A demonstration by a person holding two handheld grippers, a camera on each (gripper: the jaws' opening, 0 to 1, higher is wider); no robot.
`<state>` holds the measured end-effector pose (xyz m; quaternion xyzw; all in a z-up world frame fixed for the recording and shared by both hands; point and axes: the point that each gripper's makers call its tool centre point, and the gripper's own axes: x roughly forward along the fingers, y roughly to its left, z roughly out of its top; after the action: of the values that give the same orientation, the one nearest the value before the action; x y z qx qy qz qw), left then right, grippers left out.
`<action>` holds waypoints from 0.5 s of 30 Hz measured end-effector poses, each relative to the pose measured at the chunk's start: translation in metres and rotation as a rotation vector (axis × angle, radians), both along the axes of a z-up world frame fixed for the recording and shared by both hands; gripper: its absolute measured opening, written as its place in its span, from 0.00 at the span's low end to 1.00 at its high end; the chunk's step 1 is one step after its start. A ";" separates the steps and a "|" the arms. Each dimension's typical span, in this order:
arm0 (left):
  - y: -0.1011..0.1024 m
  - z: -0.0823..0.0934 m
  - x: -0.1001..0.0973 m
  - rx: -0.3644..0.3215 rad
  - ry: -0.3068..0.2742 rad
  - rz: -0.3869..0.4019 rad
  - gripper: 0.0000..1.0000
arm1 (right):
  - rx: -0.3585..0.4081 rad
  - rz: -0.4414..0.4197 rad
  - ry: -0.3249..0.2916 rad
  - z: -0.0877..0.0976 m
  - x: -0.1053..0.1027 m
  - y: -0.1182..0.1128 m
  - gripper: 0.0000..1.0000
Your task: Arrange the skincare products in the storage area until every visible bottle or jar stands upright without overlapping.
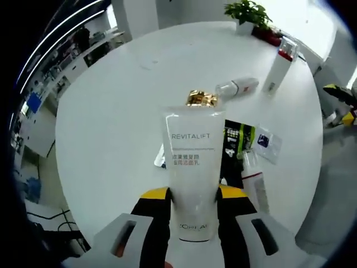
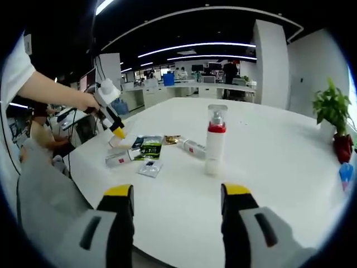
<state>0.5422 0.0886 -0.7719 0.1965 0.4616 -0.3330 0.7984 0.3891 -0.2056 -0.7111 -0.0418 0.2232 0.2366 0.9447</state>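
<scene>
My left gripper (image 1: 193,196) is shut on a white REVITALIFT tube (image 1: 192,167), held upright above the round white table (image 1: 122,100). Beyond the tube lie a gold-capped item (image 1: 201,99) and a white bottle (image 1: 237,88) on its side. A tall pump bottle with a red band (image 1: 279,68) stands upright farther off. My right gripper (image 2: 177,204) is open over the table's near edge, with nothing between its jaws. The red-banded pump bottle (image 2: 215,139) stands ahead of it, and the lying bottle (image 2: 192,148) is just left. A person's hand holds the left gripper (image 2: 109,111) at the left.
A black-and-green sachet (image 1: 239,139), a small clear sachet (image 1: 268,142) and a flat tube (image 1: 254,180) lie to the right of the held tube. A potted plant (image 1: 248,12) stands at the table's far edge. The plant (image 2: 333,111) is at the right, desks behind.
</scene>
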 end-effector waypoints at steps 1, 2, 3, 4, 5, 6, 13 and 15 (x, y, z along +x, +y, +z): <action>0.000 0.003 -0.001 -0.017 -0.004 0.015 0.29 | 0.000 0.001 -0.001 0.000 0.000 0.000 0.63; 0.001 0.002 0.001 -0.027 -0.006 0.023 0.29 | -0.002 0.002 -0.003 0.000 0.000 0.000 0.63; 0.002 0.004 0.002 -0.041 -0.007 0.034 0.29 | -0.004 0.004 -0.004 0.000 0.000 0.001 0.63; 0.002 0.005 0.001 -0.047 -0.009 0.040 0.29 | -0.004 0.006 -0.004 0.000 0.000 0.001 0.63; 0.002 0.006 0.000 -0.053 -0.012 0.044 0.29 | -0.006 0.009 -0.006 0.001 0.000 0.001 0.63; 0.002 0.008 -0.001 -0.052 -0.015 0.046 0.29 | -0.006 0.010 -0.007 0.001 0.000 0.001 0.63; 0.003 0.017 -0.006 -0.069 -0.040 0.074 0.29 | -0.012 0.023 -0.011 0.001 -0.001 0.003 0.63; 0.003 0.020 -0.006 -0.073 -0.046 0.080 0.29 | -0.014 0.028 -0.015 0.001 -0.002 0.004 0.63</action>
<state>0.5359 0.0916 -0.7523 0.1563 0.4381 -0.3130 0.8280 0.3876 -0.2014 -0.7100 -0.0535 0.2174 0.2481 0.9425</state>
